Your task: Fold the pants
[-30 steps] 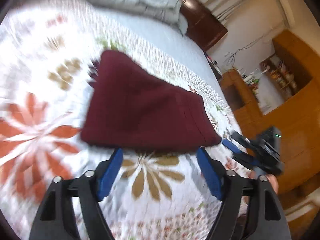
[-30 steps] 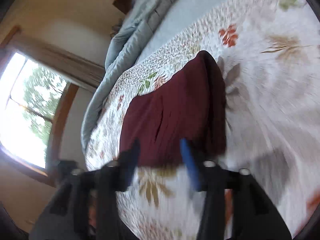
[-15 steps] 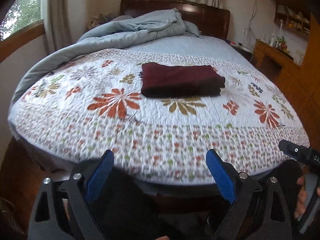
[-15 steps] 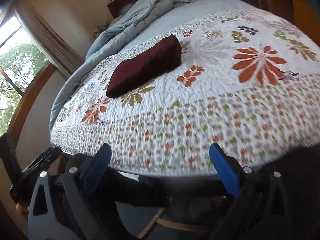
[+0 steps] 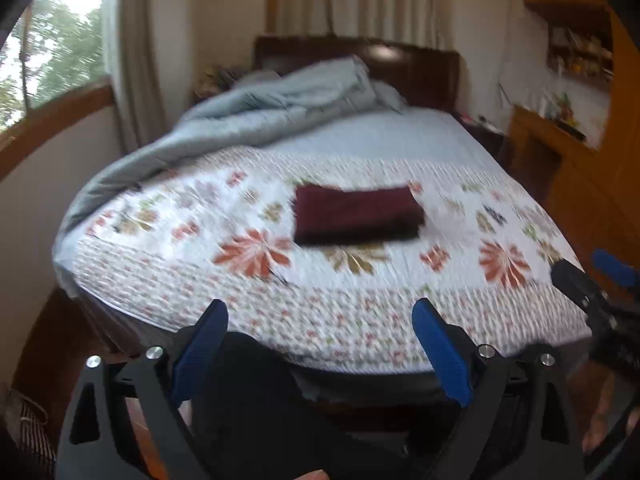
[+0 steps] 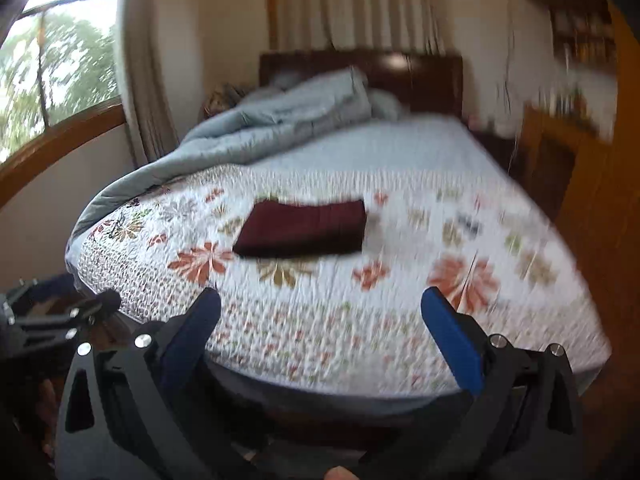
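The dark maroon pants [image 5: 356,214] lie folded into a flat rectangle on the floral quilt [image 5: 280,292] in the middle of the bed. They also show in the right wrist view [image 6: 303,229]. My left gripper [image 5: 320,314] is open and empty, held off the foot of the bed, well short of the pants. My right gripper [image 6: 320,304] is open and empty too, at about the same distance. The right gripper shows at the right edge of the left wrist view [image 5: 592,280]. The left gripper shows at the left edge of the right wrist view [image 6: 60,312].
A rumpled grey-blue duvet [image 5: 256,120] is piled at the head of the bed by the dark headboard [image 5: 416,68]. A window [image 6: 52,76] is at the left. Wooden cabinets and shelves [image 5: 568,160] stand to the right.
Both grippers have pulled back from the folded pants to beyond the foot of the bed and risen slightly. The pants stay where they were left.
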Motion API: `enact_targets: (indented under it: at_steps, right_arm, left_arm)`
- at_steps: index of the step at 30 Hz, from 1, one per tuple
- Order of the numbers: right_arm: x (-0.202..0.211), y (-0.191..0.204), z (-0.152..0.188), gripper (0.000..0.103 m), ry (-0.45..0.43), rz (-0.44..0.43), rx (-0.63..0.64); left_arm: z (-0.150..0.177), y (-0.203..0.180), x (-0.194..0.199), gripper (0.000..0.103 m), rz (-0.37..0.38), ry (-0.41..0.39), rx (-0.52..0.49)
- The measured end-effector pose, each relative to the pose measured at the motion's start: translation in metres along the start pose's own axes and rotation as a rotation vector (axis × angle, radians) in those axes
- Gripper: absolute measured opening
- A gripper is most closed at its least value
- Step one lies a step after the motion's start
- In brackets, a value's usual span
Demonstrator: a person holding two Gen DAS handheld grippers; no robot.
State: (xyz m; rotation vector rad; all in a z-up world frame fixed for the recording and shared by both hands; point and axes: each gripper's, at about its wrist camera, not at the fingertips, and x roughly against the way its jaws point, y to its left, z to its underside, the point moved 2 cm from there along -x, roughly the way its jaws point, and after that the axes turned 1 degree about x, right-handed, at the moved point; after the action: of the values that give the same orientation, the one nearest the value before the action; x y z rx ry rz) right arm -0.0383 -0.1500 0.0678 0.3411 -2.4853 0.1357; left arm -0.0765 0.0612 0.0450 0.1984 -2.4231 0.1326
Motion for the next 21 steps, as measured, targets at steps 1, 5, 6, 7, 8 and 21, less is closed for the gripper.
enact_targets:
  at_steps: [1,5,6,7,8,21]
  right_arm:
    - [0.007,0.004,-0.007,0.100,-0.015,0.015,0.025]
    - [0.027,0.015,-0.026,0.100,-0.053,0.068,0.094]
    - [0.028,0.016,-0.028,0.100,-0.046,0.069,0.098]
    - [0.027,0.015,-0.030,0.100,-0.035,0.065,0.091]
    - [0.027,0.015,-0.030,0.100,-0.026,0.062,0.085]
    - [-0.011,0.018,-0.016,0.100,0.119,-0.023,0.028]
  left_arm:
    - [-0.003,0.001,0.004,0.094,-0.005,-0.008,0.005]
    - [-0.018,0.003,0.019,0.094,-0.017,-0.039,0.027]
    - [-0.020,0.003,0.021,0.094,-0.022,-0.040,0.029]
    - [-0.021,0.003,0.022,0.094,-0.024,-0.042,0.031]
    - [-0.023,0.003,0.023,0.094,-0.025,-0.044,0.034]
    - [-0.020,0.007,0.010,0.094,-0.037,-0.071,0.046]
